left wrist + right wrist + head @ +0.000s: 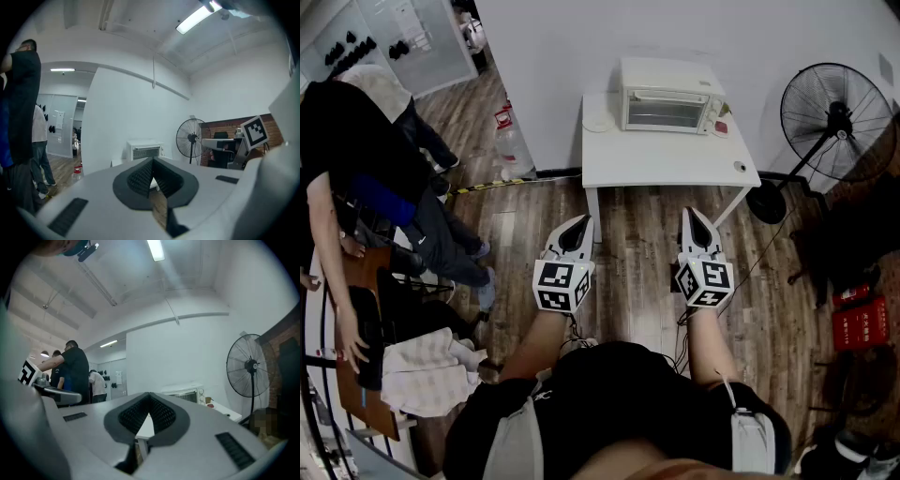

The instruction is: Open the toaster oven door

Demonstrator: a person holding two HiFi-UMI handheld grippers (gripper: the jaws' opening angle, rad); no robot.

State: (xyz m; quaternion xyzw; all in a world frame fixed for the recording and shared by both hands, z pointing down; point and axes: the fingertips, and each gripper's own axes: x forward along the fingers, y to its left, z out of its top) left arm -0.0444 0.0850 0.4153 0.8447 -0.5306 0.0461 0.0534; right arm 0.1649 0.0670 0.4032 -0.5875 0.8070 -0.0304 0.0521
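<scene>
The left tool (580,221) has its two jaws together at the tips, and nothing is between them; the left gripper view shows only a small gap behind the closed tips. The right tool (689,214) is in the same state, with jaws together and empty. Both tools are side by side above the wooden floor (637,272), near each other but not touching, and they point toward the white worktop (666,167), which is well apart from them. On the back part of this worktop, just beside the white wall, stands the white toaster oven (667,77). Its glass door (664,113) faces the tools and is closed. A round white object (598,121) lies on the worktop to the left of the oven, and a small red thing (721,127) lies to the right of it. A black standing fan (835,118) is on the floor to the right of the worktop. At the left side of the room a person in a black shirt (352,141) stands.
</scene>
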